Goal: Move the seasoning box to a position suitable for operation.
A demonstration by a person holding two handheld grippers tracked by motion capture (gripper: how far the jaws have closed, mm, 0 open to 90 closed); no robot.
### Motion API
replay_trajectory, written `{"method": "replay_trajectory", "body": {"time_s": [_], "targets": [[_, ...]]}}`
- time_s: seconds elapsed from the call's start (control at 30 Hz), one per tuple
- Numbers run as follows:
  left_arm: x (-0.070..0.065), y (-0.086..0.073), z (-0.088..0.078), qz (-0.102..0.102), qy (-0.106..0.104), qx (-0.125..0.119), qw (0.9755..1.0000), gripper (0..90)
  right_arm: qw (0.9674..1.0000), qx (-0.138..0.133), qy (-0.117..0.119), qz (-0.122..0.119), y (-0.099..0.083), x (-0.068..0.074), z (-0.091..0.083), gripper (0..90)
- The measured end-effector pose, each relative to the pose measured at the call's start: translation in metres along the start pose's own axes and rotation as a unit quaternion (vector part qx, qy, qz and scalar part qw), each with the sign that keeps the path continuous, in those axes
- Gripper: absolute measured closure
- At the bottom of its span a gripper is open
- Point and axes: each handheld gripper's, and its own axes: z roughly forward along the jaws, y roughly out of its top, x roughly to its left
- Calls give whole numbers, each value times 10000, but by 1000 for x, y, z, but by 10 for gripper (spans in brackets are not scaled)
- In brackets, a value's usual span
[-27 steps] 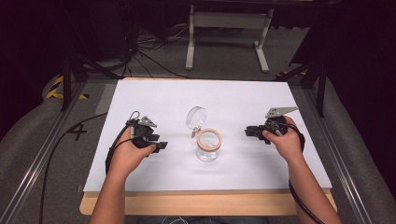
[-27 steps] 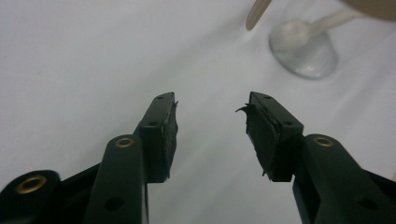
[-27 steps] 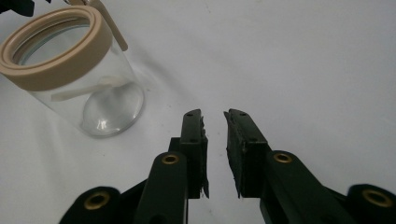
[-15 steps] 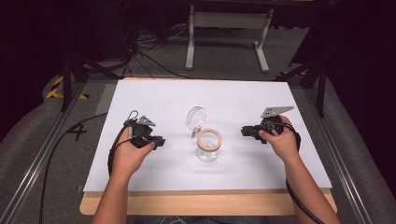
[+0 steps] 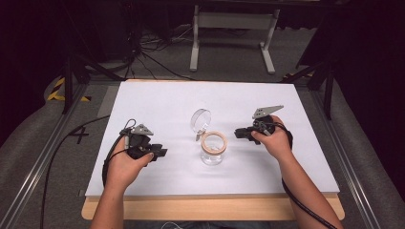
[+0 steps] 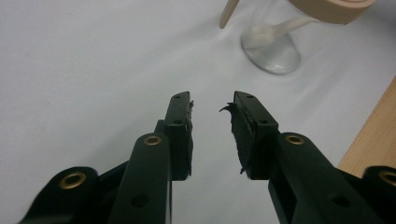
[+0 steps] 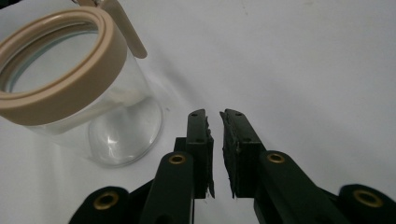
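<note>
Jar (image 5: 211, 148) of clear glass with a beige rim (image 5: 213, 141): upright at the middle of the white board (image 5: 157, 95), hinged lid (image 5: 200, 119) swung open and tilted back toward 11 o'clock. Seen also at 1 o'clock in the left gripper view (image 6: 271, 51) and at 10 o'clock in the right gripper view (image 7: 93, 107).

Left gripper (image 5: 160, 152) at about 8 o'clock from the jar, well apart, aimed toward it; claw spread (image 6: 212, 100), pinching nothing, only bare board between the pads. Right gripper (image 5: 239, 133) at about 2 o'clock from the jar, near but not touching; claw drawn almost together (image 7: 214, 114), a slim slit left between the pads, nothing pinched.

Risks from here, as a judgement:
- Could shove or topple the jar with a sideways approach: light, tall, unbraced, no grip on it from either side.
- Could slip off smooth glass or the rounded rim if closed on too shallowly.
- Could miss the lid or its beige tab (image 7: 123, 28) with the right claw this narrow; would need widening first for anything thicker than the slit.
- Could slam the lid down and jolt the jar if pushed fast with nothing steadying the body.

Against the earliest frame: right gripper nearer the jar, shifted in along the board toward 9 o'clock. Left gripper in much the same spot, perhaps a touch closer to the person. Jar and lid unmoved, lid open as before.
</note>
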Motion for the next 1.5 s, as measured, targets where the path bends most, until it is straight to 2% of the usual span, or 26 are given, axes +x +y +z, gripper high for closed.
{"method": "replay_trajectory", "body": {"time_s": [0.2,0.27,0.43,0.6,0.77,0.93,1.07,1.17,1.5], "targets": [[-1,-2,-3,-9,-4,12,10000,677,9997,205,95,-36,-1,0,19,829],[-2,-3,-1,-47,-12,35,10000,683,9996,228,154,-98,-1,3,26,834],[-4,-2,2,11,-42,82,10000,676,9989,299,256,-258,0,12,36,840],[-4,-2,5,-22,-73,124,9999,670,9989,306,244,-268,-1,13,38,852],[-2,-2,5,-11,-60,105,9999,670,9983,315,305,-379,0,18,42,863],[-1,-2,3,32,63,22,10000,636,9980,314,393,-372,1,20,43,868],[0,-3,3,18,48,52,10000,636,9975,319,503,-368,2,23,42,891],[0,-2,3,14,63,47,10000,636,9975,352,439,-426,2,25,42,897],[3,4,7,40,-30,3,10000,638,9973,412,469,-375,-3,28,40,900]]}}
